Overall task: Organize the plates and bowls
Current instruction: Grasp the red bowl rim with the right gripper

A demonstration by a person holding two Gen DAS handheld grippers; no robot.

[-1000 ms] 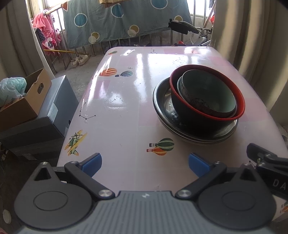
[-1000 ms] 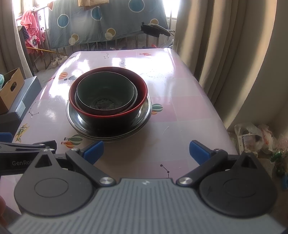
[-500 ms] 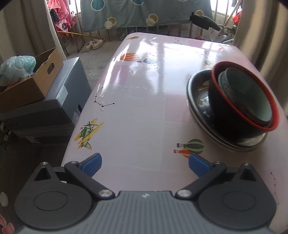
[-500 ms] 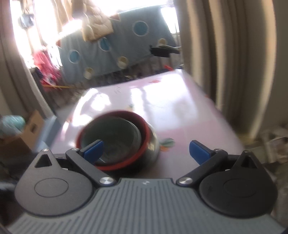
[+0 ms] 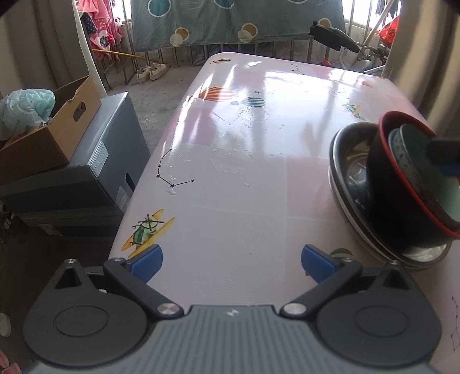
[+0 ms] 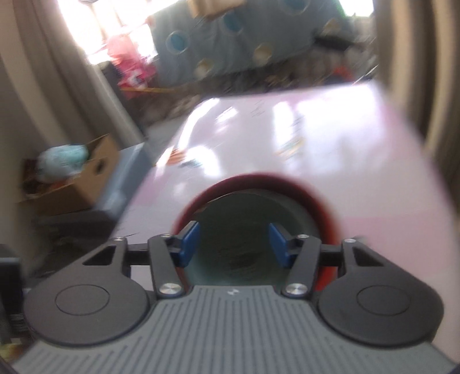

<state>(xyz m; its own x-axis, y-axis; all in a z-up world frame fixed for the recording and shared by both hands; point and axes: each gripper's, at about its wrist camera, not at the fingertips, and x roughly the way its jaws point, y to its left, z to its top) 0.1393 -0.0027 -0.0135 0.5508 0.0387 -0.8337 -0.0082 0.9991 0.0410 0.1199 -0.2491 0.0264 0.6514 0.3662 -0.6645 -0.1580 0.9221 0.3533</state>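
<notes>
Each claw, left (image 5: 231,259) and right (image 6: 234,244), has blue fingertips (image 5: 146,262) on black linkage arms, silver screws at the pivots, round black side discs and a ribbed grey body.

Glossy pink counter (image 5: 244,178) printed with balloons, constellations; black red-rimmed bowl (image 5: 402,201) around grey-green bowl (image 6: 244,227); blue-padded black gripper (image 6: 234,244).

We see a glossy pink surface (image 5: 253,172) printed with balloons, sunlit from barred windows (image 5: 359,17) where a blue spotted sheet (image 5: 230,20) hangs. Left, an open cardboard box (image 5: 54,135) sits atop a grey box (image 5: 95,172); beige curtains (image 5: 431,57) hang right.
</notes>
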